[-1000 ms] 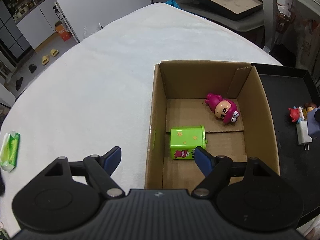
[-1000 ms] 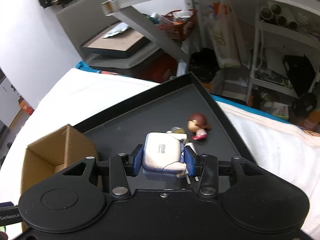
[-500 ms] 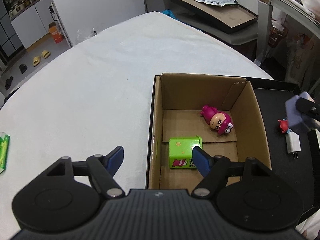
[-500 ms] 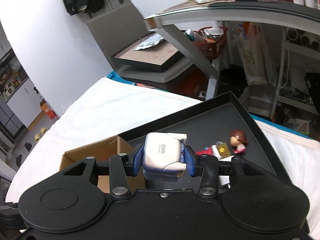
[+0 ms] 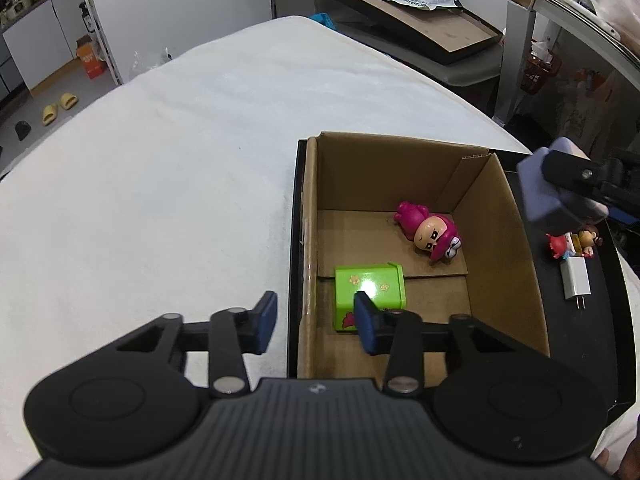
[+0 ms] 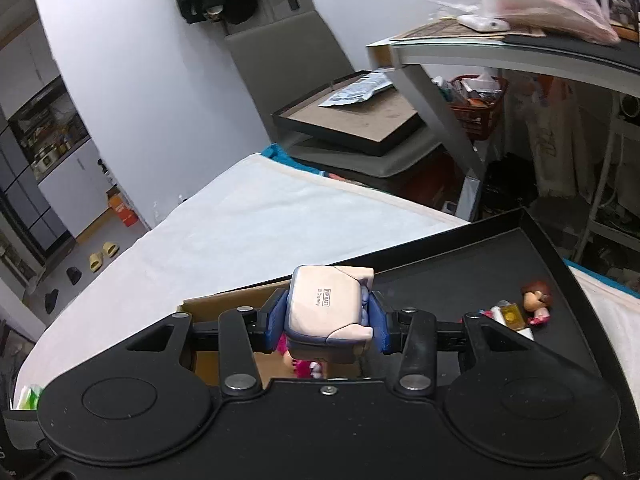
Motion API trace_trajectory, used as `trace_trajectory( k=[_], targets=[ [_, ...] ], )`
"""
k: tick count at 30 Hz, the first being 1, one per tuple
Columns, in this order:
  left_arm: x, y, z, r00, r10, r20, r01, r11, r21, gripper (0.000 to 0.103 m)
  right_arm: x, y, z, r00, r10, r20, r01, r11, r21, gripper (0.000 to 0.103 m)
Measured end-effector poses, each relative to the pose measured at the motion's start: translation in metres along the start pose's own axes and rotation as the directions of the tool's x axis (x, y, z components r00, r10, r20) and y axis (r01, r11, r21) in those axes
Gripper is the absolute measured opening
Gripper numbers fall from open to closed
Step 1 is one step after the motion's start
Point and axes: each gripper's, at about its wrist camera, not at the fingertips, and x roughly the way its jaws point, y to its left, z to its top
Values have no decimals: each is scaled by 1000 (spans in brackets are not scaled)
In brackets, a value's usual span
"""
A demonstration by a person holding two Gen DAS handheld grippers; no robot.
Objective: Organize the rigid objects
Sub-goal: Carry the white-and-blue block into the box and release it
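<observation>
Carry step — my right gripper (image 6: 329,322) is clamped on the white-and-blue toy figure (image 6: 326,308), held just above the right wall of the cardboard box (image 5: 516,248).

My left gripper (image 5: 316,322), jaws just narrowed and holding nothing, straddles the box's left wall, which its pads do not press; inside lie a green toy bin (image 5: 370,292) and pink doll (image 5: 430,234). Next, I judge: move over the box's floor — lower, release.

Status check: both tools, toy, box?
Right tool shut on Pop Mart figure, nearing cardboard box. Left tool closing, empty, straddling box wall. Nothing blocking.
</observation>
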Motion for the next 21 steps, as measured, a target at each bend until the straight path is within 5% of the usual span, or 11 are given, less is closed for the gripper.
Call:
trace_trajectory(
  k=[8,21],
  targets=[
    [9,10,-4,999,-37,-28,37,999,-23,8,11,26,-9,999,43,-21,-44,997,-56,42],
    [11,25,-4,995,-94,-33,93,994,-50,8,38,59,-28,995,50,-89,-60,991,-122,43]
  ],
)
